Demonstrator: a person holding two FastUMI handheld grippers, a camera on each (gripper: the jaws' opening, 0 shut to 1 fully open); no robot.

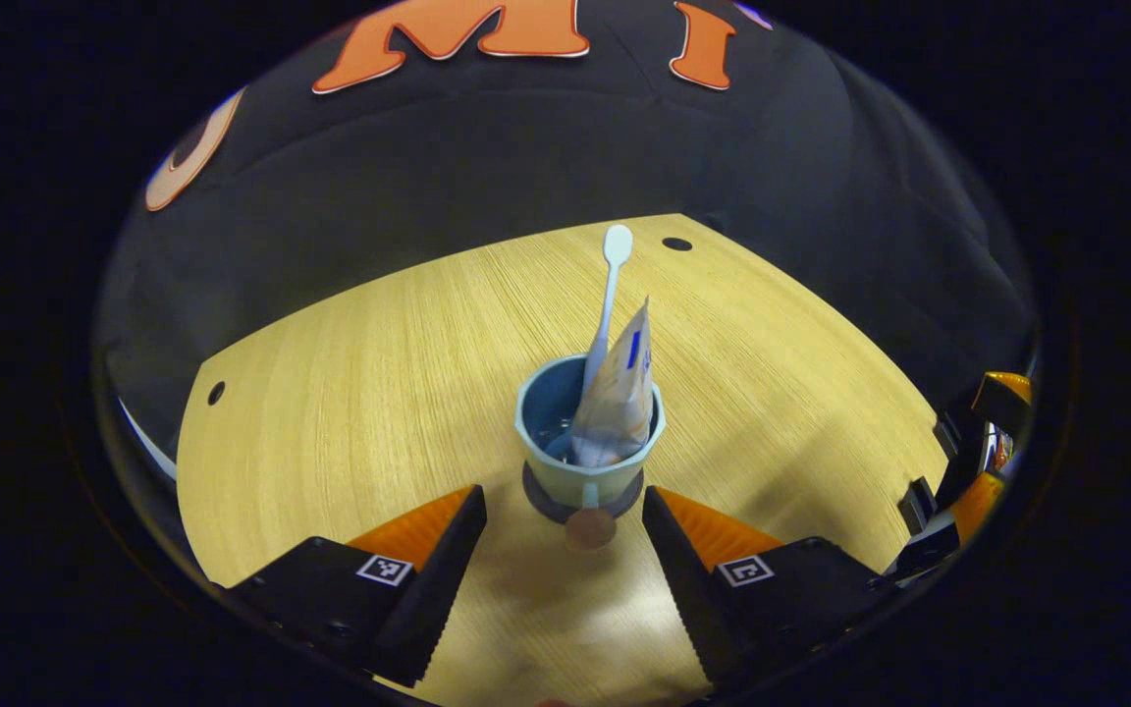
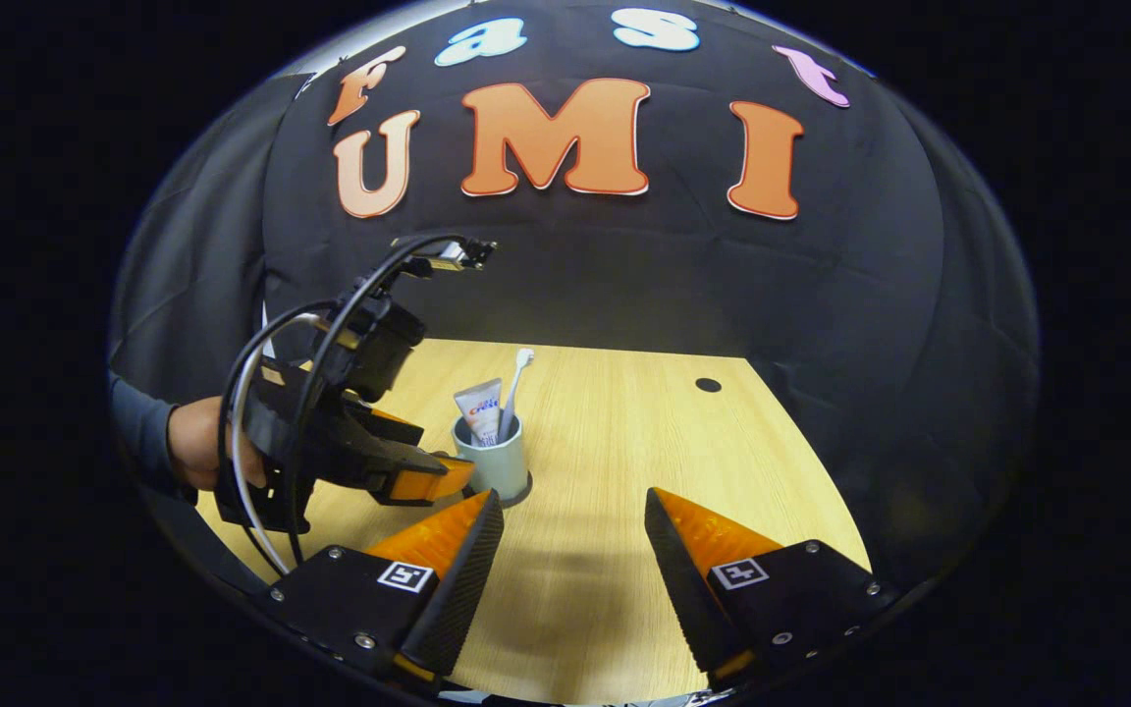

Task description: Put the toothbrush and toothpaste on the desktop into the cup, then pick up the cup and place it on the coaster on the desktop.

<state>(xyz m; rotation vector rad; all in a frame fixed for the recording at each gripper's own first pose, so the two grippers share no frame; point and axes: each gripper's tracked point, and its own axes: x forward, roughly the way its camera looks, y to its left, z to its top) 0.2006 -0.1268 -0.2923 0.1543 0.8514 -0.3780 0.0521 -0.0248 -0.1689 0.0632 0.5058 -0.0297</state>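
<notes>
Left gripper view: left gripper [image 1: 564, 511] sits low over the desktop [image 1: 350, 393], jaws spread wide, nothing between them, tips flanking the cup's base but clear of it. Just past the fingertips the cup [image 1: 587, 469] stands upright on the dark round coaster [image 1: 538, 503], its handle knob pointing back at the camera. Toothpaste [image 1: 619, 388] is inside the cup, leaning against the far-right rim, crimped end up. Toothbrush [image 1: 609, 295] is also in the cup, stem rising behind the tube, rounded end topmost. Beyond that, bare wood and two dark holes in the desktop near its far edges. Part of the other gripper shows at the right edge of this view. Right gripper view: right gripper [image 2: 573, 511] is also wide open and empty, hovering over the desktop [image 2: 624, 432], well apart from the cup. Further out on the left, the left gripper [image 2: 428, 476] is held by a hand [image 2: 202, 442] in a dark sleeve, cables looping over it, one finger just beside the cup [image 2: 497, 462]; can't tell from here if it touches. Toothpaste [image 2: 479, 401] and toothbrush [image 2: 516, 388] stick up out of the cup, coaster edge [image 2: 524, 489] visible under it.
</notes>
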